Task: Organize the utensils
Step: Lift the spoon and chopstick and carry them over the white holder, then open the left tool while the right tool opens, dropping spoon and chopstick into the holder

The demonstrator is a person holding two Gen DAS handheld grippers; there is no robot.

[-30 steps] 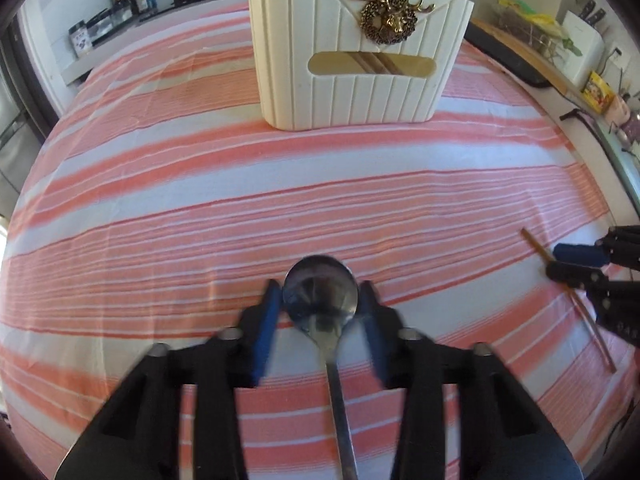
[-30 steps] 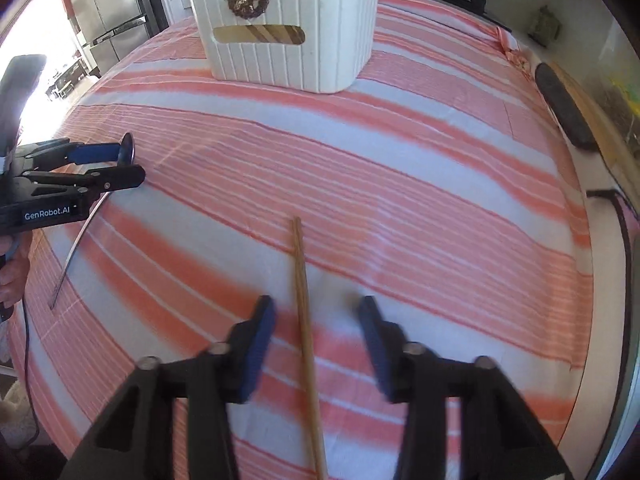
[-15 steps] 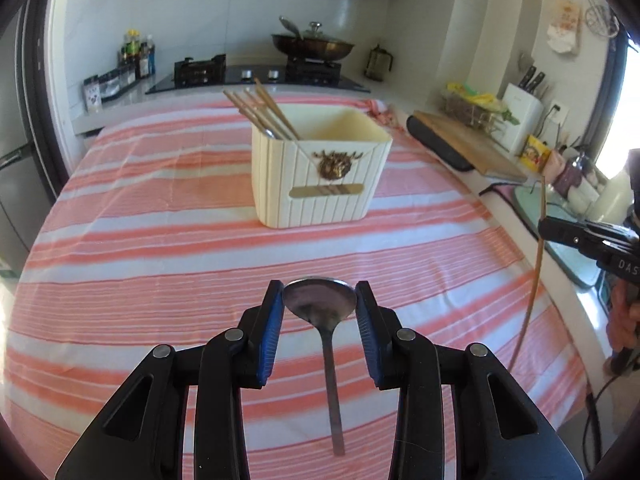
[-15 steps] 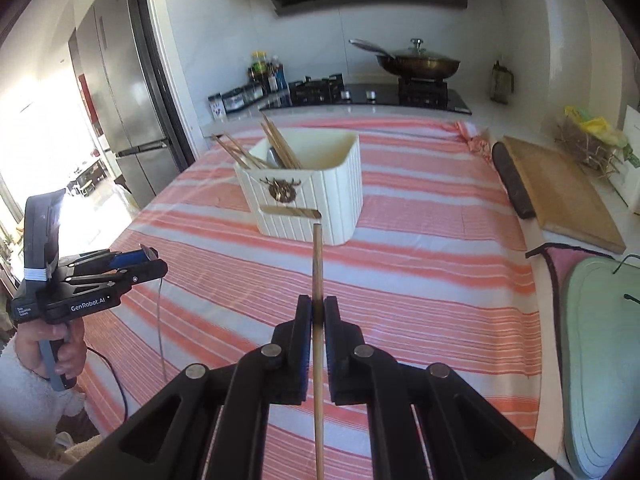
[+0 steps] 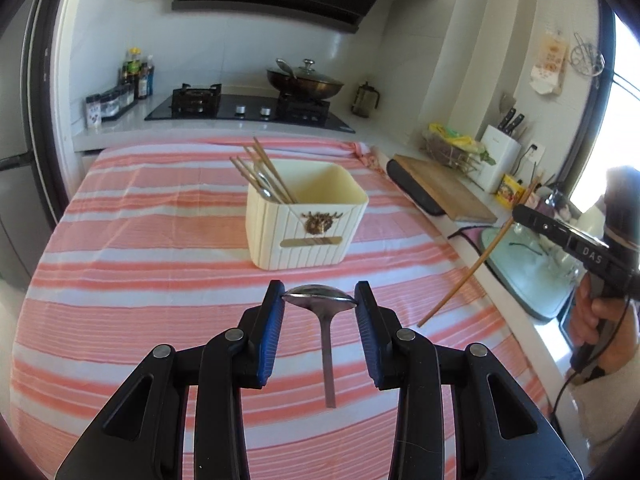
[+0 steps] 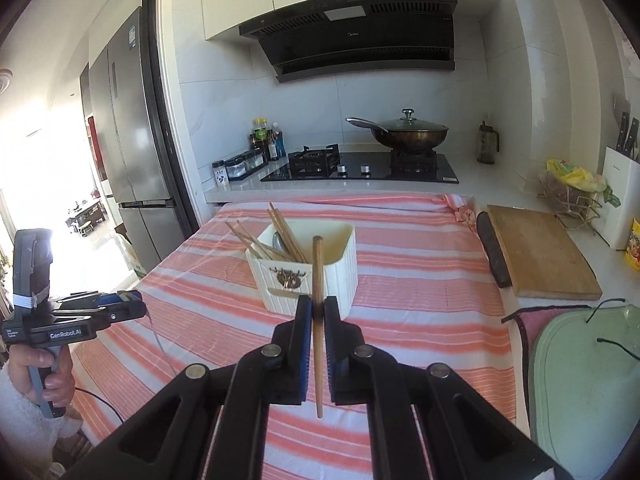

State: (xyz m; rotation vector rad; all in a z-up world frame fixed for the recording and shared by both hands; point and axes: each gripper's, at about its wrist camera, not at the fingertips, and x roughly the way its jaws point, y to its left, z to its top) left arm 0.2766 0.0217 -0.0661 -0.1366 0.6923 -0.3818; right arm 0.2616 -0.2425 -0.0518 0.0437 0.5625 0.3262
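A shiny metal spoon (image 5: pixel 320 300) is clamped by its bowl between the blue pads of the left gripper (image 5: pixel 320 300); its flat handle hangs down below the jaws, clear of the cloth. A single brown wooden chopstick (image 6: pixel 317 320) is pinched partway along its length by the right gripper (image 6: pixel 318 314), whose jaws are drawn almost together on it. In the right wrist view the stick is seen nearly upright; in the left wrist view it is seen slanting, its lower end above the cloth's right edge.

Beyond both tools, a cream ribbed plastic utensil box (image 5: pixel 306 216) with a gold ornament on its front is set on the orange-and-white striped tablecloth (image 5: pixel 140 240). Several more wooden chopsticks (image 5: pixel 264 172) and a metal utensil are leaned in its left part; the right part looks empty.

A hand (image 5: pixel 600 320) is seen on the right gripper's grip, and another hand (image 6: pixel 44 364) with a white fleecy sleeve on the left one.

Farther back, a black gas hob (image 6: pixel 360 168) carries a lidded dark wok (image 6: pixel 408 132). A wooden cutting board (image 6: pixel 540 252) is laid to the right.
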